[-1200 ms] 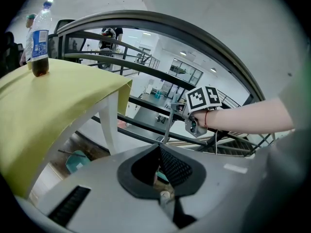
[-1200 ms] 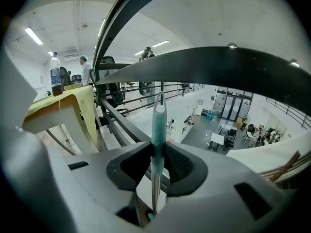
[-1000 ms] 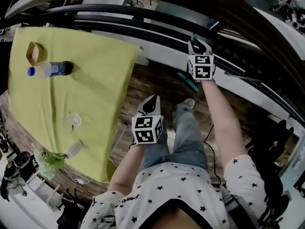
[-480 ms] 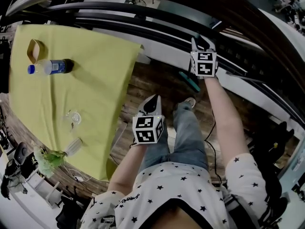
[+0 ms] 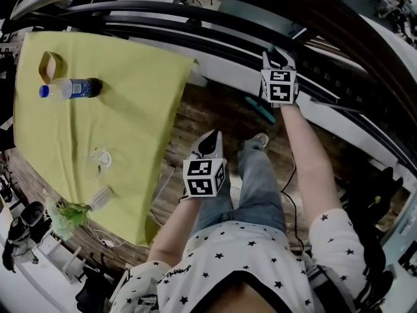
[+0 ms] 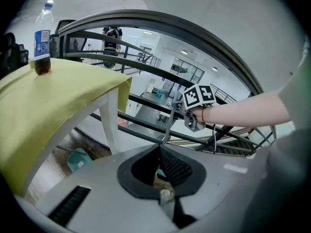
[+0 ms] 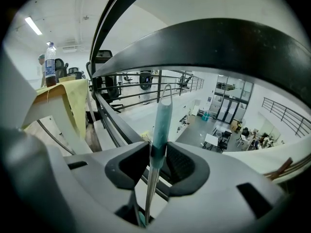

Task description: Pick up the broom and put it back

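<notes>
The broom stands upright against the black railing. Its teal head rests on the wooden floor, and its thin handle rises between the jaws of my right gripper. Those jaws have just been opening; the pads stand close beside the handle without clamping it. In the head view the right gripper is up at the rail. The left gripper view shows the same handle below the right gripper. My left gripper hangs lower, over the person's legs, shut and holding nothing.
A table under a yellow cloth fills the left. On it stand a cola bottle, a tape roll and a small clear glass. A white table leg stands near the railing. Beyond the rail the floor drops away.
My right gripper has edged slightly up toward the railing with the broom handle still between its jaws. The left gripper has kept still.
</notes>
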Motion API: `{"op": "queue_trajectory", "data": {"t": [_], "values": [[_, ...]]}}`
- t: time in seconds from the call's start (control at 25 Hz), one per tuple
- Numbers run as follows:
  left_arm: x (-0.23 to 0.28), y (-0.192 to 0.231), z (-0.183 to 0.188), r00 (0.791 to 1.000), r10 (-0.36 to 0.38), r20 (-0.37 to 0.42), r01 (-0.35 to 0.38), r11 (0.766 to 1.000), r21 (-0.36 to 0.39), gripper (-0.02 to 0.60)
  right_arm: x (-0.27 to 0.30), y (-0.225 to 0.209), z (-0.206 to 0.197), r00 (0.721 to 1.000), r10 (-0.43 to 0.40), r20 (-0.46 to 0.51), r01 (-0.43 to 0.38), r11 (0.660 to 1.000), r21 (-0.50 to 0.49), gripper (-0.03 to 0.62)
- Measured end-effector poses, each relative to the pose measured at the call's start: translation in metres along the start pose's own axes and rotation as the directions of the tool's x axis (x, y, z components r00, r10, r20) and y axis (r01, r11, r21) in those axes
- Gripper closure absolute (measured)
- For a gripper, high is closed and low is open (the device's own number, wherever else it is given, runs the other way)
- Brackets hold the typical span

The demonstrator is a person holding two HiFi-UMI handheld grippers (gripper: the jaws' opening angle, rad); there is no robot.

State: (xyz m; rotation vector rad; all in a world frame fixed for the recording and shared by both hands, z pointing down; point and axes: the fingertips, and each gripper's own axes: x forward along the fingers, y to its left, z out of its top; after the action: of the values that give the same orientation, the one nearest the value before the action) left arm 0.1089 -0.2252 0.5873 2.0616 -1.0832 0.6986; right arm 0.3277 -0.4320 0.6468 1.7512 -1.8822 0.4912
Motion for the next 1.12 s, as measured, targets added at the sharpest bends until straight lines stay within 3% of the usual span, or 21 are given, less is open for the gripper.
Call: {"op": "queue_trajectory", "data": {"t": [0.56, 1.12], "values": [[-0.01, -0.001, 0.0, 1.0, -0.011, 0.013, 0.011, 1.0, 0.002, 0.571, -0.015, 0.006, -0.004, 1.0, -0.017, 0.011, 0.017, 1.0, 0.009, 0.477], [-0.049, -0.008, -0.005, 0.997, -0.053, 0.054, 0.05, 0.997, 0.052, 0.571, -0.095, 0.042, -0.008, 0.997, -0.02, 0.068, 0.016, 0.998, 0.066, 0.487]]}}
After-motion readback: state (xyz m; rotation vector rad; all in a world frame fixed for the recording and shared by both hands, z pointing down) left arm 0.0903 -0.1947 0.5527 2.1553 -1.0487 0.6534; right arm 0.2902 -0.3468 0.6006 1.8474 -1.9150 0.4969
